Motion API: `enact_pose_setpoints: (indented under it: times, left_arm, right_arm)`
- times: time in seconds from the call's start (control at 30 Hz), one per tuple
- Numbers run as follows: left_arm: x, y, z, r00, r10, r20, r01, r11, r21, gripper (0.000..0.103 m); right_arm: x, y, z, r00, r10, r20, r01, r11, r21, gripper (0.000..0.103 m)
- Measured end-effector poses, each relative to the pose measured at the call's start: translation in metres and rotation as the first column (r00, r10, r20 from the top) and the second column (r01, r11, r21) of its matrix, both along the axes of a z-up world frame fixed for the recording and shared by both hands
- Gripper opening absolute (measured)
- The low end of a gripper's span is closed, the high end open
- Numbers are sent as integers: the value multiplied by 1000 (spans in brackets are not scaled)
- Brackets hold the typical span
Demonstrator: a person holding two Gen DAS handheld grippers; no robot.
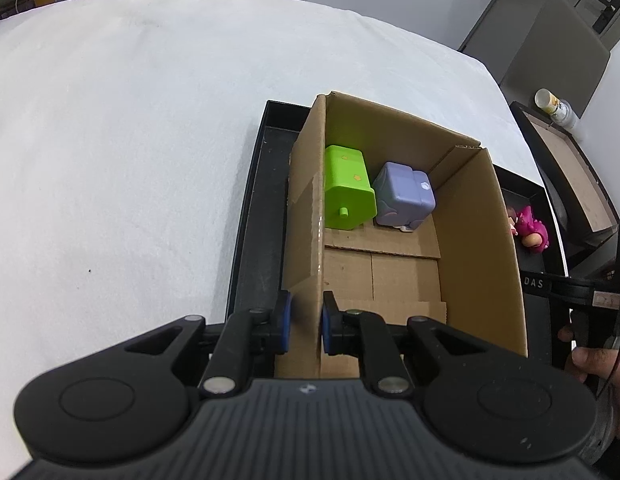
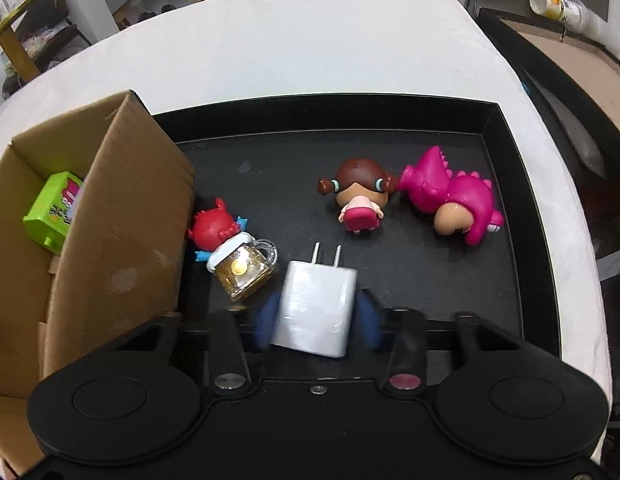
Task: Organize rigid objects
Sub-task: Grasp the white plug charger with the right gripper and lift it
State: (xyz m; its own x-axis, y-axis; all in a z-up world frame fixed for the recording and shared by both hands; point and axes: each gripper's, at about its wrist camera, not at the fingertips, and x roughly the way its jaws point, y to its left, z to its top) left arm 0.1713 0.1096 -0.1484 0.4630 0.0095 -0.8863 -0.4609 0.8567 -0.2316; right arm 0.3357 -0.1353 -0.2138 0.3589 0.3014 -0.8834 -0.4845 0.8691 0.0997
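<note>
Black tray [image 2: 505, 184]: only right wrist shows white charger [image 2: 315, 312].

A tray on a tabletop, holding an open box at its left and loose toys at its right.

The tray [image 2: 505, 152] lies on the tabletop [image 2: 310, 40]. The cardboard box [image 2: 126, 220] stands in the tray's left part; inside it, at the far end, a block toy [image 1: 347, 188] lies left of and touching a cube toy [image 1: 405, 196]. Right of the box, on the tray floor, a crab figure in a mug [image 2: 234, 256] lies just beside the box wall. A charger plug [image 2: 315, 308] lies to its right, nearer the camera, prongs pointing away. Farther back, a doll figure [image 2: 359, 196] touches a dinosaur figure [image 2: 453, 204] on its right.
</note>
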Motion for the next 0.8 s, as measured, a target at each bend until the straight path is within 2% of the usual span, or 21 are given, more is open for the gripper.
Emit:
enact_pose_setpoints:
  times: [0.13,0.23,0.33,0.8]
  left_arm:
    - [1,0,-1,1000,0,-2,0,1000,1,14]
    - [1,1,-1,1000,0,0,0,1000,0,14]
    - [1,1,-1,1000,3,-1,-3,1000,-1,14]
    - [3,-4,-1,1000,-7,-13,8,1000,28,14]
  right_arm:
    - [-2,-6,1,1000,-7,-17,7,1000,-6,37]
    - [-1,-17,3,997,-34,-64,37,999,38,37]
    - [-3,-22,8,997,-33,-63,37,998,50,37]
    - [-13,-17,55,999,30,35,-33,995,93,37]
